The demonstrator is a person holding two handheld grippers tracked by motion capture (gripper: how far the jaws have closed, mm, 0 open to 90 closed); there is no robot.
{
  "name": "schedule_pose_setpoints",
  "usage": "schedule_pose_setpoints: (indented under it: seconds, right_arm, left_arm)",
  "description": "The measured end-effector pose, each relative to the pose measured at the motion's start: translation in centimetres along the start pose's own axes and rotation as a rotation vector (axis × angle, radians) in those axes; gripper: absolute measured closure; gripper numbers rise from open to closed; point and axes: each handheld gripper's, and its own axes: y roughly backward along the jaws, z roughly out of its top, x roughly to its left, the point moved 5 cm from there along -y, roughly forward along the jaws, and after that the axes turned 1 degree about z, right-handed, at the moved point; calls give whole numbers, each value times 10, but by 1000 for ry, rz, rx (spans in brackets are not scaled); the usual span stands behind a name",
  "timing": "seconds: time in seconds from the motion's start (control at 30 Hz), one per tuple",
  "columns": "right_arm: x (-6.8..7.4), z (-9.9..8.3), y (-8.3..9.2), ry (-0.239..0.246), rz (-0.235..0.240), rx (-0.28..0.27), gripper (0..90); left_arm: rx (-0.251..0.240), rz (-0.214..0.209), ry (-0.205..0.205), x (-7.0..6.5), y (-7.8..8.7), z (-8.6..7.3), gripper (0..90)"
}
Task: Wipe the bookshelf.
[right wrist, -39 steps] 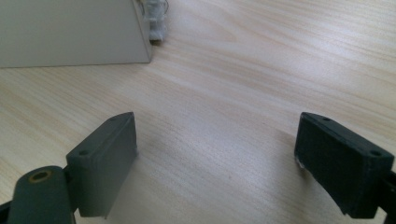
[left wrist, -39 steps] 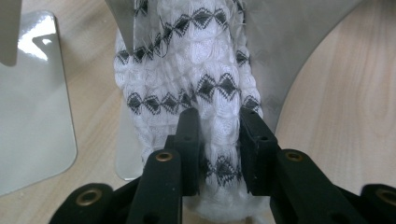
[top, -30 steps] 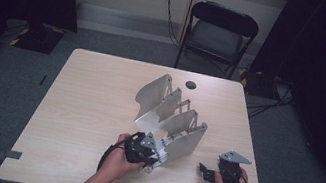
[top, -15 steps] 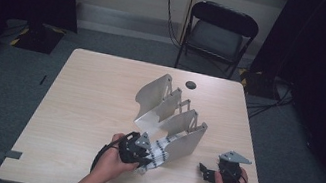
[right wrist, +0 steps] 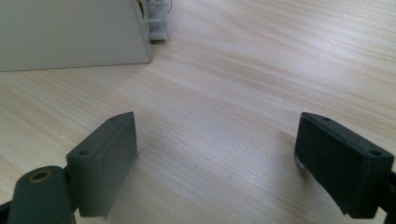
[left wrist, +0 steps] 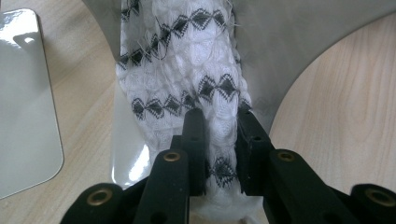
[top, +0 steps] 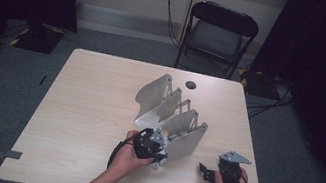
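White knitted cloth with black diamond pattern [left wrist: 187, 70] clamped between left tongs [left wrist: 219, 140] inside grey metal rack [top: 171, 118], right tongs [right wrist: 215, 163] wide apart over pale wooden worktop [top: 84, 123]

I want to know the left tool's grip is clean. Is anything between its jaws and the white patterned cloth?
Nothing visible. In the left gripper view the left tool has its black jaws pressed straight onto the white cloth with black diamonds, which lies in a slot of the grey rack. The rack's walls flank the cloth, outside the jaws.
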Motion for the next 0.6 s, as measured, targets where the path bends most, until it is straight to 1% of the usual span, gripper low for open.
schedule_pose_setpoints:
  seconds: [0.03,0.1,0.17,0.2,0.23,0.27,0.3,0.4,0.43,0.47,0.57,0.6]
  right_arm:
    - [0,0,0,0,0,0,124]
    - [0,0,0,0,0,0,124]
    - [0,0,0,0,0,0,124]
    - [0,0,0,1,0,0,124]
    - [0,0,0,0,1,0,124]
    - [0,0,0,0,0,0,124]
    - [0,0,0,0,1,0,124]
    - [0,0,0,0,0,0,124]
    - [0,0,0,0,0,0,124]
    - [0,0,0,0,0,0,124]
    - [0,0,0,0,0,0,124]
    - [0,0,0,0,0,0,124]
  left_arm:
    - [-1,-3,1,-1,0,-1,764]
    - [25,-8,-21,-2,3,-5,769]
    - [25,-16,-5,-3,7,-9,771]
    - [38,-16,-19,-2,11,-13,772]
    - [39,-15,-16,-3,14,-16,772]
    - [51,-19,-19,-3,18,-20,774]
    - [46,-19,-10,-4,20,-23,775]
    - [56,-20,-12,-4,28,-30,778]
    - [49,-18,-2,-5,29,-32,778]
    - [59,-18,-16,-4,30,-32,778]
    - [54,-14,-7,-4,30,-29,779]
    - [53,-11,-15,-3,30,-26,779]
